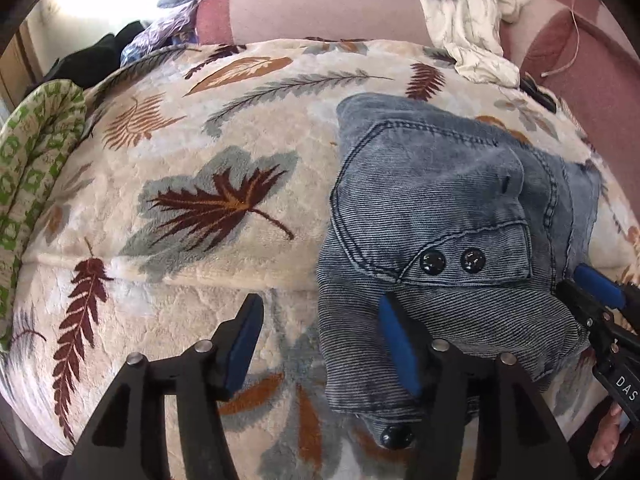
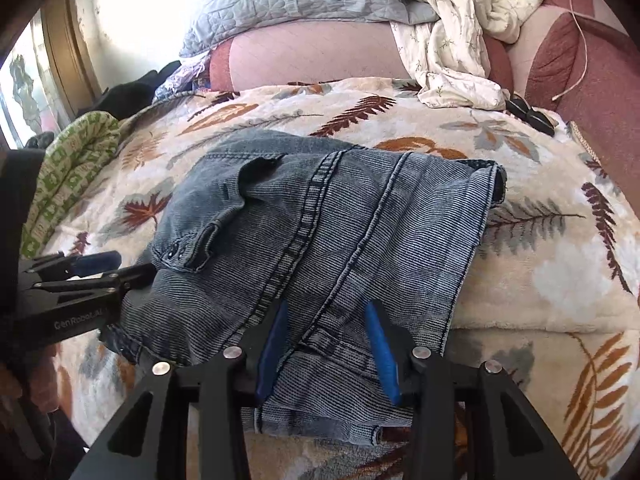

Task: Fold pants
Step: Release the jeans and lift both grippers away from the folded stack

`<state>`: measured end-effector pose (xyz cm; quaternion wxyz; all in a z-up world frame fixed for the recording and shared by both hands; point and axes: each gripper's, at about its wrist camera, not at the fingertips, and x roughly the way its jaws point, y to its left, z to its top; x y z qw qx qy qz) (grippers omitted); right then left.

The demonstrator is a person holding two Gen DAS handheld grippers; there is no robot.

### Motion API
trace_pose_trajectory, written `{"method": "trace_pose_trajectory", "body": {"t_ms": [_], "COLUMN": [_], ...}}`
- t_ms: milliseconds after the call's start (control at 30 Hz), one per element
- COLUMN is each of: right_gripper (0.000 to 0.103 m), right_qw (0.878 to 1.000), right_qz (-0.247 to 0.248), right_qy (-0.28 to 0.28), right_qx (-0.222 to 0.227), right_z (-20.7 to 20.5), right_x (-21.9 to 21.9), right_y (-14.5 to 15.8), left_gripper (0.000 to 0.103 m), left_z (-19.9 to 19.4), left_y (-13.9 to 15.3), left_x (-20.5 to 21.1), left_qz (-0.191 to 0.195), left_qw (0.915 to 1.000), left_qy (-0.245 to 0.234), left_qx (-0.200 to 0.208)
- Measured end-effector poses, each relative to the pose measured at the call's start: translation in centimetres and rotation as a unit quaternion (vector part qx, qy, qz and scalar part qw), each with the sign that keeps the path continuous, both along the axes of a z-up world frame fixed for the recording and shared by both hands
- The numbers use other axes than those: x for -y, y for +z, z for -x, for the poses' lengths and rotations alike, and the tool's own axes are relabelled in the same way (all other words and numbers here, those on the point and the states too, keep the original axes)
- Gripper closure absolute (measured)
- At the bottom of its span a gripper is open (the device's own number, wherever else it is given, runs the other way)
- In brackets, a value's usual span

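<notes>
The folded blue denim pants (image 1: 432, 200) (image 2: 320, 220) lie in a compact stack on a leaf-patterned fleece blanket (image 1: 200, 160) (image 2: 540, 280). My left gripper (image 1: 320, 344) stands open at the stack's near left edge. Its right pad (image 1: 396, 344) is over the denim and its left pad (image 1: 244, 344) is over bare blanket. My right gripper (image 2: 328, 348) is open over the near edge by the waistband, with flat denim lying between its blue pads. Each gripper shows in the other's view: the right gripper (image 1: 588, 292) at the stack's right, the left gripper (image 2: 120, 268) at its left.
A green patterned cloth (image 1: 36, 152) (image 2: 68, 176) lies bunched at the blanket's left edge, with dark clothing (image 1: 92, 56) behind it. A crumpled white floral cloth (image 1: 472, 20) (image 2: 448, 52) and a grey pillow (image 2: 288, 0) sit at the back. A small black object (image 2: 528, 114) lies far right.
</notes>
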<state>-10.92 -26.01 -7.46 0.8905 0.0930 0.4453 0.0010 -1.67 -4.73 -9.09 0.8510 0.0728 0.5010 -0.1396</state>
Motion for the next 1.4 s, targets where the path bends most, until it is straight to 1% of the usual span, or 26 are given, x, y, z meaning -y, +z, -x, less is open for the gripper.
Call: {"method": "trace_pose_trajectory", "body": {"t_ms": [33, 67, 100, 133, 200, 267, 333, 400, 500, 567, 667, 767, 967, 1100, 1400], "right_gripper": [0.046, 0.035, 0.031, 0.03, 0.03, 0.029, 0.025, 0.025, 0.025, 0.024, 0.024, 0.023, 0.022, 0.022, 0.022], "right_qw": [1.0, 1.0, 1.0, 0.999, 0.998, 0.995, 0.992, 0.989, 0.984, 0.98, 0.975, 0.975, 0.974, 0.974, 0.974], "right_qz": [-0.01, -0.017, -0.021, -0.024, -0.031, -0.044, -0.062, -0.078, -0.104, -0.126, -0.153, -0.151, -0.149, -0.15, -0.155], "right_qy": [-0.001, -0.004, -0.01, -0.019, -0.03, -0.047, -0.07, -0.09, -0.118, -0.135, -0.149, -0.156, -0.163, -0.166, -0.166], "right_qx": [0.001, 0.005, 0.013, 0.027, 0.051, 0.075, 0.089, 0.092, 0.08, 0.072, 0.058, 0.05, 0.041, 0.03, 0.016], "right_z": [0.1, 0.3, 0.5, 0.8, 1.4, 1.9, 2.3, 2.4, 2.1, 2.0, 1.9, 1.8, 1.6, 1.3, 0.9], "right_x": [0.3, 0.7, 1.0, 1.5, 2.3, 3.5, 4.9, 6.1, 8.1, 9.2, 10.5, 11.0, 11.5, 11.7, 11.9], "right_y": [0.3, 0.7, 1.0, 1.5, 2.5, 3.5, 4.1, 4.4, 4.4, 4.1, 3.5, 3.1, 2.8, 2.3, 1.6], "left_gripper": [0.041, 0.039, 0.039, 0.039, 0.039, 0.038, 0.036, 0.033, 0.029, 0.028, 0.027, 0.027, 0.027, 0.027, 0.027], "left_z": [-0.1, -0.1, -0.1, -0.2, -0.5, -0.7, -0.9, -1.1, -1.4, -1.5, -1.8, -2.1, -2.7, -3.0, -3.4], "left_y": [0.3, 0.4, 0.7, 1.0, 1.8, 2.6, 3.5, 4.2, 4.7, 4.7, 4.2, 3.3, 2.1, 2.0, 1.5], "left_x": [-0.4, -0.5, -0.7, -0.9, -1.4, -1.9, -2.4, -2.7, -2.7, -2.5, -1.6, -0.9, -0.8, -1.0, -0.7], "left_qz": [0.007, 0.008, 0.008, 0.007, 0.013, 0.026, 0.04, 0.051, 0.06, 0.063, 0.054, 0.046, 0.06, 0.067, 0.064], "left_qw": [1.0, 1.0, 0.9999, 0.9999, 0.9997, 0.9992, 0.9983, 0.9975, 0.9966, 0.9965, 0.9977, 0.9985, 0.9981, 0.9977, 0.9979], "left_qy": [0.002, 0.004, 0.006, 0.01, 0.017, 0.024, 0.032, 0.036, 0.039, 0.035, 0.022, 0.016, 0.013, 0.012, -0.01], "left_qx": [-0.003, -0.003, -0.002, 0.001, 0.011, 0.018, 0.026, 0.034, 0.04, 0.041, 0.036, 0.024, -0.004, -0.007, -0.01]}}
